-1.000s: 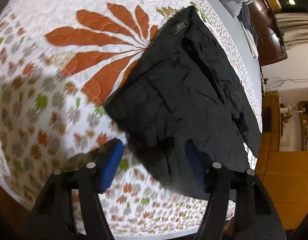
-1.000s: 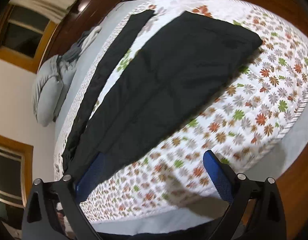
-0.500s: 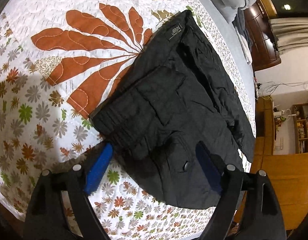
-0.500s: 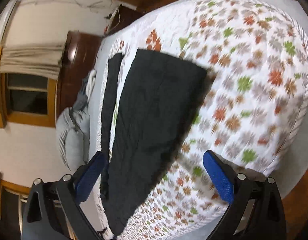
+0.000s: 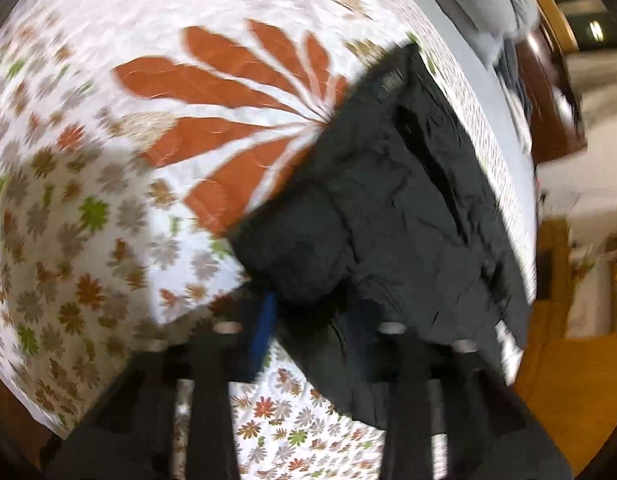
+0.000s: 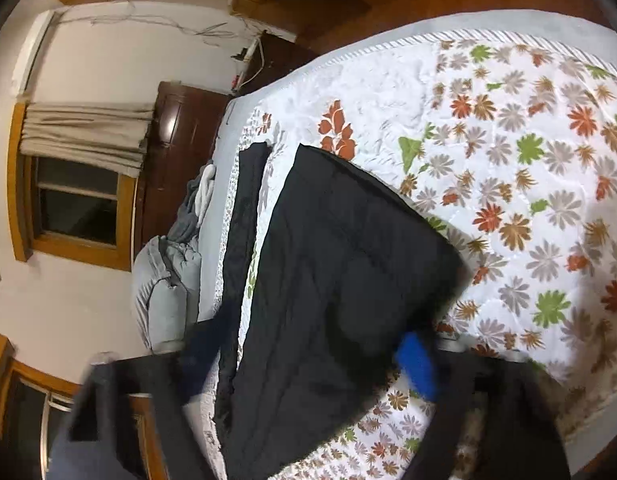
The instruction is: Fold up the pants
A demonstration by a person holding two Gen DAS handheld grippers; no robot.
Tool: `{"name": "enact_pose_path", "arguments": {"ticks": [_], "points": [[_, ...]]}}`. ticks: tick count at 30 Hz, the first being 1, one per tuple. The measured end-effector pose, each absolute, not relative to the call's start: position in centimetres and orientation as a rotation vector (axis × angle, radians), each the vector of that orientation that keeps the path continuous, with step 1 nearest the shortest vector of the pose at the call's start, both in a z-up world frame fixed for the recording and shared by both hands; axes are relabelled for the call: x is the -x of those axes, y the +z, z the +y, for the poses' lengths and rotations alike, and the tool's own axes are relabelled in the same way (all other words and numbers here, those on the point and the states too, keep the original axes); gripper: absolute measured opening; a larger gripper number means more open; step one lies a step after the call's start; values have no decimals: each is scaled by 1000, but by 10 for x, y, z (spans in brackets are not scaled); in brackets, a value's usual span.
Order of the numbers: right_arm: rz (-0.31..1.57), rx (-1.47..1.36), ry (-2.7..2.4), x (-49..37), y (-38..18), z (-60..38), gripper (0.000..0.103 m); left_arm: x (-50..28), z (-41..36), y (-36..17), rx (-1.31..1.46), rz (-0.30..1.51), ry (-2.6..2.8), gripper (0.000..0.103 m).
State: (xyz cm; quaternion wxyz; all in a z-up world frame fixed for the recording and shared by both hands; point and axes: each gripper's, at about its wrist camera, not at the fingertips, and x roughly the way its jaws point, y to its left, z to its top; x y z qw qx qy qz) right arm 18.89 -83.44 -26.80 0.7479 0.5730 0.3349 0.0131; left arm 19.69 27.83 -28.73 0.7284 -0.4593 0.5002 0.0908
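Observation:
Black pants [image 5: 388,208] lie on a floral quilt [image 5: 108,240], waist end nearest the left wrist camera. My left gripper [image 5: 314,322] is closing on the near waist corner. The cloth is bunched up between the pads, and the blue left pad [image 5: 264,328] presses its edge. In the right wrist view the leg end of the pants [image 6: 328,260] lies flat on the quilt [image 6: 528,160]. My right gripper [image 6: 314,354] straddles the hem, its jaws closing. The blue pad [image 6: 416,364] stands at the cloth's right edge and is not squeezing it. Both views are blurred.
A second narrow dark garment [image 6: 244,208] lies along the bed's far side beside the pants. Grey pillows [image 6: 164,280] and a dark wooden cabinet [image 6: 176,152] stand beyond it, under a curtained window [image 6: 76,200]. Wooden floor [image 5: 556,380] borders the bed.
The left jaws have come together on the waist corner and bunched it. The right gripper has swung down onto the leg hem, and its jaws have narrowed around the cloth.

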Motion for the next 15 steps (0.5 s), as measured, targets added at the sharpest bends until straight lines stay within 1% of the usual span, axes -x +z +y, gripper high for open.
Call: {"name": "enact_pose_path", "arguments": {"ticks": [1,2,7,15], "points": [[741,-1251,17,-188,-269,-834,23,-195,282,-289,1049,1098,191,24],[744,-1247,12,-187,-269,-837,17,-195,284,-290,1057,1100,183,24],[758,-1200,-20,-173,-263,-834,13,-198,288,-281,1064,1114,179,21],[793,-1139,-7,-152,-242,-814,13,-183,303,-254,1059,1105,193,19]]}}
